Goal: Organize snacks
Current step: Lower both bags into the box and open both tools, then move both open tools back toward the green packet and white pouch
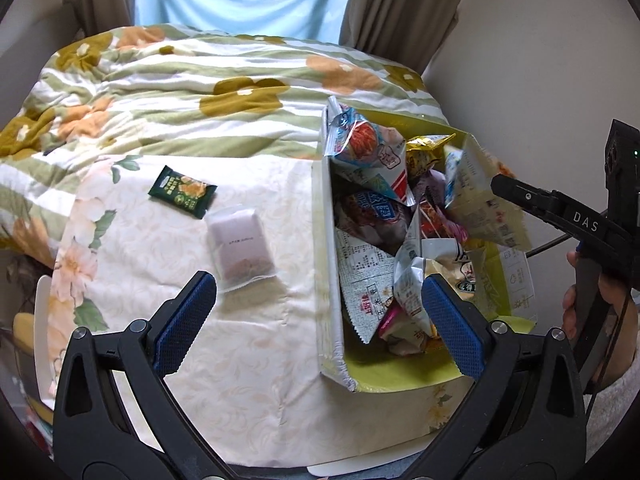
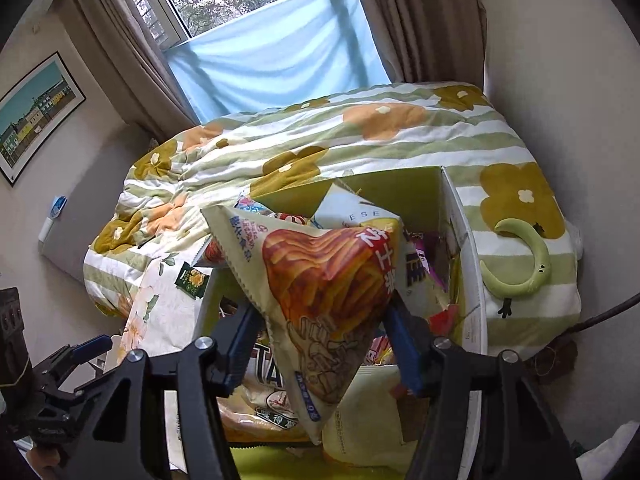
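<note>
An open yellow-green carton [image 1: 329, 240] stands on the floral cloth, filled with several snack bags. To its left lie a dark green packet [image 1: 182, 192] and a translucent pouch [image 1: 242, 244]. My left gripper [image 1: 320, 284] hangs open and wide over the carton's left wall, holding nothing, its left finger by the pouch. In the right wrist view a cream bag of fries [image 2: 320, 300] sits tilted between the fingers of my right gripper [image 2: 320, 312], over the carton [image 2: 468, 280]. The jaws stand apart and do not visibly squeeze the bag. The right gripper's finger [image 1: 520, 196] reaches over the carton's right side.
The cloth-covered table [image 1: 240, 360] butts against a bed with a flowered duvet [image 1: 180, 92]. A green crescent toy [image 2: 524, 264] lies on the duvet right of the carton. Curtains and a window are behind. A person's hand [image 1: 576, 312] holds the right gripper's handle.
</note>
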Demonstrator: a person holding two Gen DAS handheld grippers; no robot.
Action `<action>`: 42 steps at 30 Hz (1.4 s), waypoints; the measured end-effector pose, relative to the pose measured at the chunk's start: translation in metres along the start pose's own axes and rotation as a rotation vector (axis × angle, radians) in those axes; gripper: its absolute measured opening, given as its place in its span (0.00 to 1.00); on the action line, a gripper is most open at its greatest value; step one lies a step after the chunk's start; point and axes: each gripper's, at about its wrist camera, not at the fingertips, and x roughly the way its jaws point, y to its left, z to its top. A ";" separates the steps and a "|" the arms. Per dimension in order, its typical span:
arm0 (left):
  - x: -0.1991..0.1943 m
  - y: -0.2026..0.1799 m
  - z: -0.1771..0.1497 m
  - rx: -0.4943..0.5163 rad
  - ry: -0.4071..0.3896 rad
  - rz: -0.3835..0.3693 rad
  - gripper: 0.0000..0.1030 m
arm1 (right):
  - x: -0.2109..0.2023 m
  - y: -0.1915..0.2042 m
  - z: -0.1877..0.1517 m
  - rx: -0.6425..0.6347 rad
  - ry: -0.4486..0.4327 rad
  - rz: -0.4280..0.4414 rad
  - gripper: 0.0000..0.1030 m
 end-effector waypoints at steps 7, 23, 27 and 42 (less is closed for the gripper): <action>-0.005 0.025 -0.022 -0.053 0.016 0.020 0.99 | -0.009 0.003 -0.017 0.001 -0.056 0.024 0.99; -0.078 0.064 -0.036 -0.083 -0.119 0.106 0.99 | -0.065 0.071 -0.015 -0.162 -0.128 0.022 1.00; -0.090 0.091 -0.033 -0.095 -0.142 0.116 0.99 | -0.067 0.105 -0.018 -0.197 -0.146 0.025 1.00; -0.067 0.210 0.032 -0.031 -0.053 0.054 0.99 | 0.030 0.229 -0.039 -0.229 -0.026 0.015 1.00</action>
